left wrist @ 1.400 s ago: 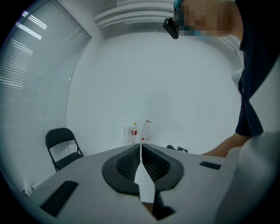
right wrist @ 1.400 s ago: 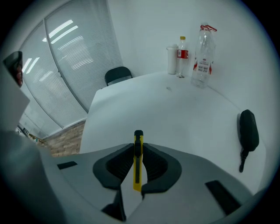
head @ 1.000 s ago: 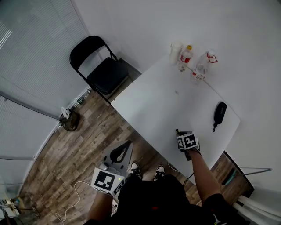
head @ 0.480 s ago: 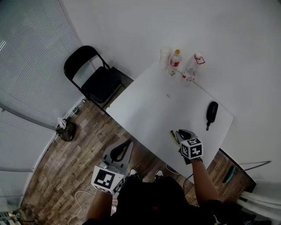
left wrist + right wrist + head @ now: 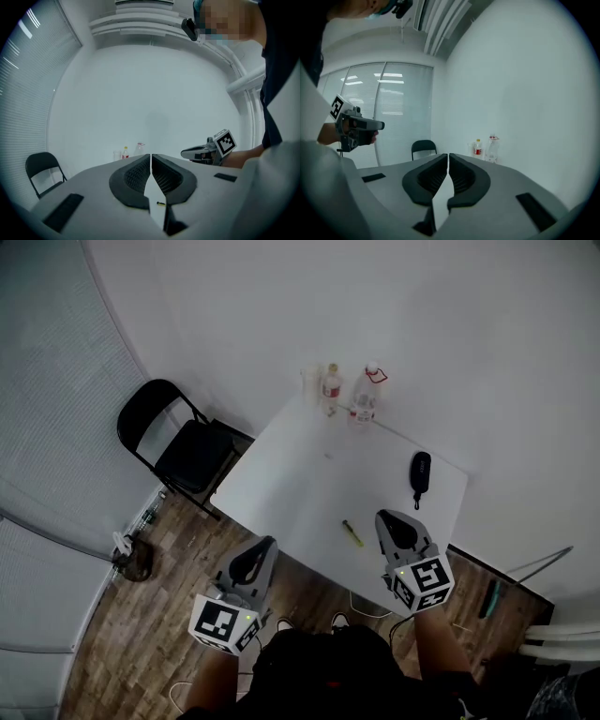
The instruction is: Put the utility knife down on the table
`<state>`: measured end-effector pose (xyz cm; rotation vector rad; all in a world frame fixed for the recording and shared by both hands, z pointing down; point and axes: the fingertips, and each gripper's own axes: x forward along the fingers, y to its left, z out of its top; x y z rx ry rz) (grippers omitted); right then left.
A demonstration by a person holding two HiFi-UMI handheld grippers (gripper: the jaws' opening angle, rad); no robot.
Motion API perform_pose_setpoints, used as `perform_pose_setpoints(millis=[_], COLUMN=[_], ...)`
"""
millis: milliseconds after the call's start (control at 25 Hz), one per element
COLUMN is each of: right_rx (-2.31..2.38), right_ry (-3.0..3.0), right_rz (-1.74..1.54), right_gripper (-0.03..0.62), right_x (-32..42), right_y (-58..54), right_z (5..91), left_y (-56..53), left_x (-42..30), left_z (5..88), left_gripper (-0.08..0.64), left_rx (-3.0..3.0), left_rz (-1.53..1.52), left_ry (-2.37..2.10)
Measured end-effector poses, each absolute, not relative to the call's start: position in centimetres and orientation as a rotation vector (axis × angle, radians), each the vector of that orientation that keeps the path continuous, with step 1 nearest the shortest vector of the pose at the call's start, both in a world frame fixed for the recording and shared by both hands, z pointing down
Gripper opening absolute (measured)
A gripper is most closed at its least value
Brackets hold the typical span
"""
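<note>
Now on the table (image 5: 281,479): utility knife (image 5: 352,533), lying flat near the front edge, touched by neither gripper.
Left gripper (image 5: 150,157): jaws pressed together, empty, held off the table's near side.
Right gripper (image 5: 448,157): jaws together, empty, just right of the knife.
Far edge: bottles (image 5: 363,396).

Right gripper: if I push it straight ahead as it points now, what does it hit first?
Probably nothing close: the right gripper aims over the white table, between the black folding chair and the plastic bottles, toward the wall. Depth is unclear.
</note>
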<state>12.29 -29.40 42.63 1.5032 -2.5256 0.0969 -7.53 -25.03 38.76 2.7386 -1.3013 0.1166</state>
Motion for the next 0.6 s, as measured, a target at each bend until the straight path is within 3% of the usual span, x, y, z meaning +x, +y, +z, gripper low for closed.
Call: perform_pose_setpoints(millis=[600], right_rx=[1.666], right_ry=[-2.578], right_rz=[-0.132], right_gripper=[0.023], right_x=[13.0], right_y=[-22.0], right_z=[34.3], left_y=[-22.8], left_x=[-6.9], left_z=[37.3], left_gripper=[0.031], left_rx=[2.821], left_rz=[0.119], left_ry=[-1.242])
